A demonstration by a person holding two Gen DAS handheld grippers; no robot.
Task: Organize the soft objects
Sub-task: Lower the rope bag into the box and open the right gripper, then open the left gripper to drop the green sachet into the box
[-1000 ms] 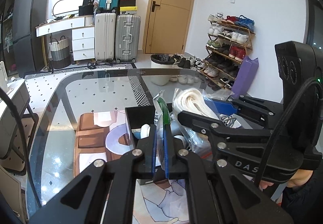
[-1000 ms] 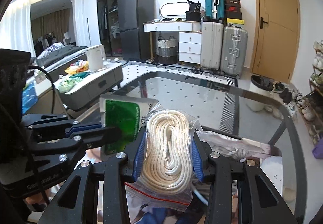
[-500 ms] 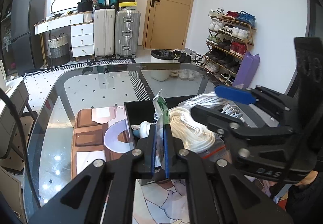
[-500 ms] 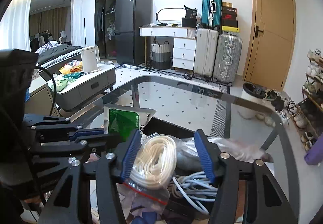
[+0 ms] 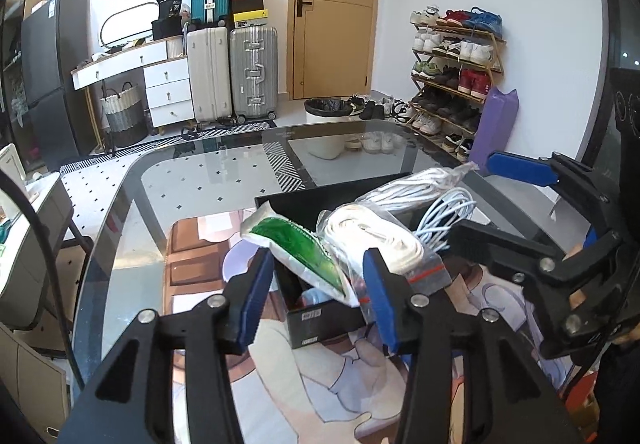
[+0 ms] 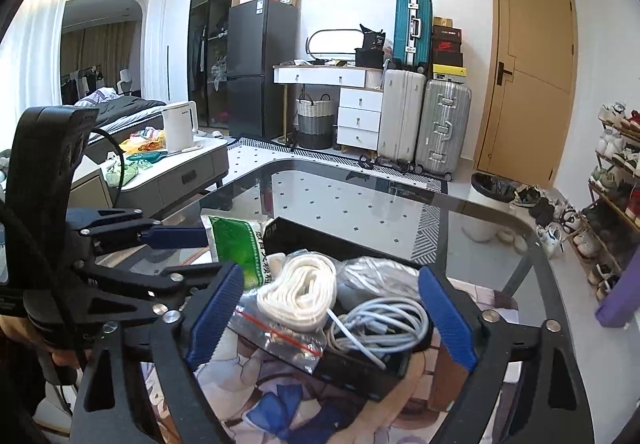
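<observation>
Left wrist: left tool [image 5: 316, 296] spread above box [image 5: 320, 320].

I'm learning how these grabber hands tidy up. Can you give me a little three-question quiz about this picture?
1. True or false: the left gripper is squeezing the green packet.
2. Which thing lies in the black box? A) a shoe B) a coiled white cable C) a kettle
3. Fill in: the bagged white rope rests on top of the pile in the ____.

Key
1. False. Its fingers are spread apart, and the packet leans on the box edge.
2. B
3. Box. The right gripper is open around it too.
</observation>
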